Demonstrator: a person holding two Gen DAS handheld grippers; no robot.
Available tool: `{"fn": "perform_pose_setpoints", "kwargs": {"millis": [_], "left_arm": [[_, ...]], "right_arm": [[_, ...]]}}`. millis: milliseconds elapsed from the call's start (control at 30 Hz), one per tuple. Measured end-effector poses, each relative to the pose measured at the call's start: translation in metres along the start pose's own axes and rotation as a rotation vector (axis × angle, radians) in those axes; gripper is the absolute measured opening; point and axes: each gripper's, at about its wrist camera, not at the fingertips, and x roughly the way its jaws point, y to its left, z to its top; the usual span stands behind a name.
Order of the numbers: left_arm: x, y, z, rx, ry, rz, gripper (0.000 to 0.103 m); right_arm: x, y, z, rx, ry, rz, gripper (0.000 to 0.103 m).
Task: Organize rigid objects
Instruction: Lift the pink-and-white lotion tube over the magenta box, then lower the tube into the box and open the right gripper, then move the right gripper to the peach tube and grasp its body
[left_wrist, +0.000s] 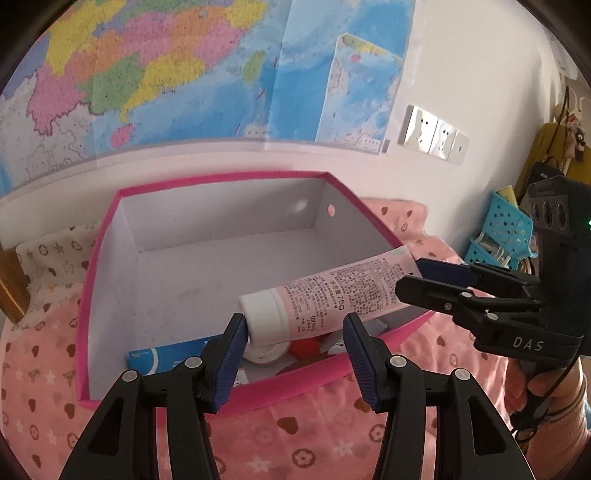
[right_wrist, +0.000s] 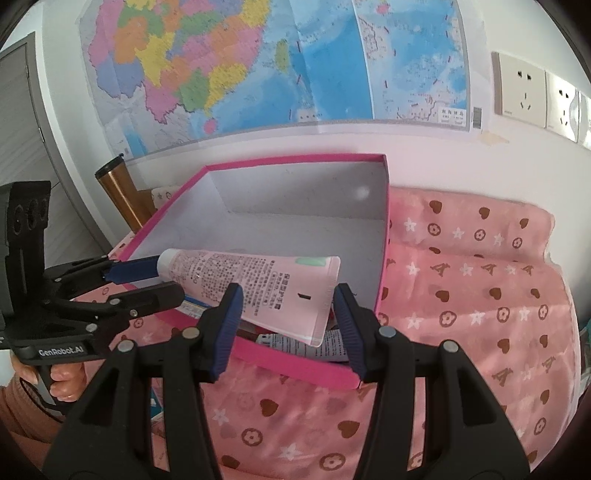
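Observation:
A pink tube with a white cap hangs over the near part of a pink-rimmed box with a white inside. My right gripper comes in from the right; the tube's flat end lies between its wide-open jaws, and I cannot tell whether they touch it. In the right wrist view the tube lies between the right fingers, over the box. My left gripper is open just below the cap; it also shows in the right wrist view.
In the box near its front wall lie a blue flat pack, a white round jar, a red item and a grey tube. A pink patterned cloth covers the surface. A gold tumbler stands at left, blue baskets at right.

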Motion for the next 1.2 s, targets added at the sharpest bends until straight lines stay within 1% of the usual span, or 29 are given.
{"fn": "perform_pose_setpoints", "kwargs": {"millis": [300, 433, 600, 733, 900, 1200], "left_arm": [[0.015, 0.008, 0.003, -0.024, 0.035, 0.006, 0.053], [0.016, 0.01, 0.003, -0.039, 0.037, 0.011, 0.053], [0.003, 0.013, -0.002, -0.042, 0.01, 0.006, 0.053], [-0.012, 0.009, -0.009, -0.02, -0.022, 0.009, 0.053], [-0.028, 0.006, -0.019, -0.001, -0.038, 0.005, 0.055], [-0.054, -0.006, -0.05, 0.015, -0.045, -0.038, 0.056]], "right_arm": [[0.012, -0.002, 0.003, -0.005, 0.021, -0.023, 0.054], [0.014, -0.003, 0.004, 0.002, 0.017, -0.038, 0.054], [0.01, -0.005, -0.002, 0.016, 0.01, -0.039, 0.054], [0.003, -0.007, -0.009, 0.022, 0.006, -0.032, 0.054], [-0.008, -0.005, -0.016, 0.031, -0.008, -0.015, 0.054], [-0.039, 0.003, -0.04, 0.032, -0.034, 0.064, 0.055]]}}
